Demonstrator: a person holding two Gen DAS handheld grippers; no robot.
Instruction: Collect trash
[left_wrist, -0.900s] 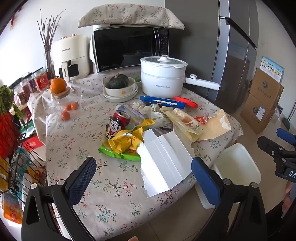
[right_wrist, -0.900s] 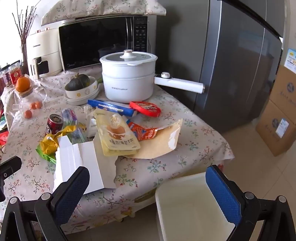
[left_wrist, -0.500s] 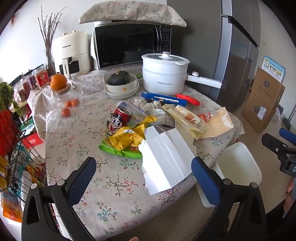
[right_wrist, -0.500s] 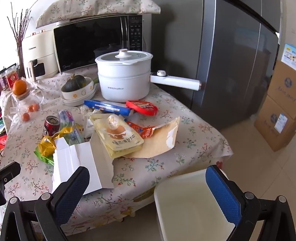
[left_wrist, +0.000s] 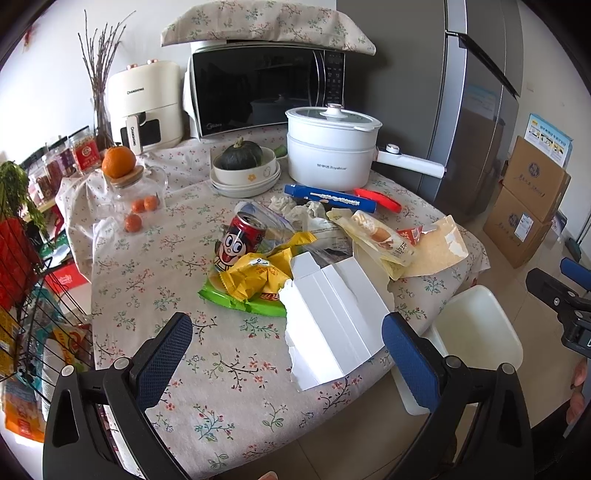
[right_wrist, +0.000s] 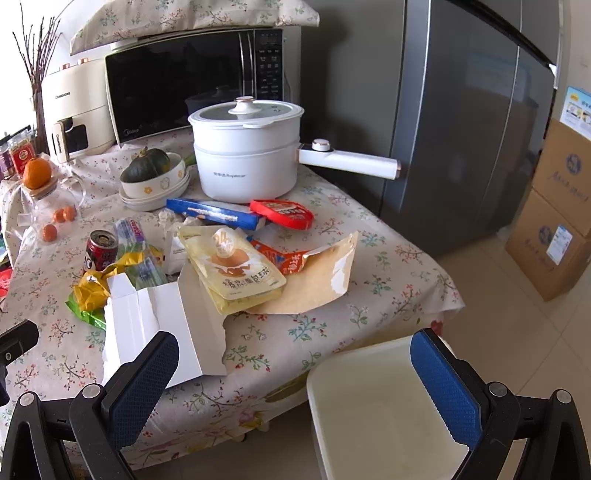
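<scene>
Trash lies heaped on the floral tablecloth: a torn white flattened carton, yellow wrappers, a green wrapper, a red drink can, a yellow snack pouch, a tan torn bag, a blue box and a red lid. A white bin stands on the floor beside the table. My left gripper is open and empty above the table's near edge. My right gripper is open and empty, over the table edge and bin.
At the back stand a white electric pot, a microwave, an air fryer, a bowl with a squash and a glass jar with an orange. A fridge and cardboard boxes are on the right.
Both grippers have drifted slightly closer to the table and stay open. Nothing on the table has moved.
</scene>
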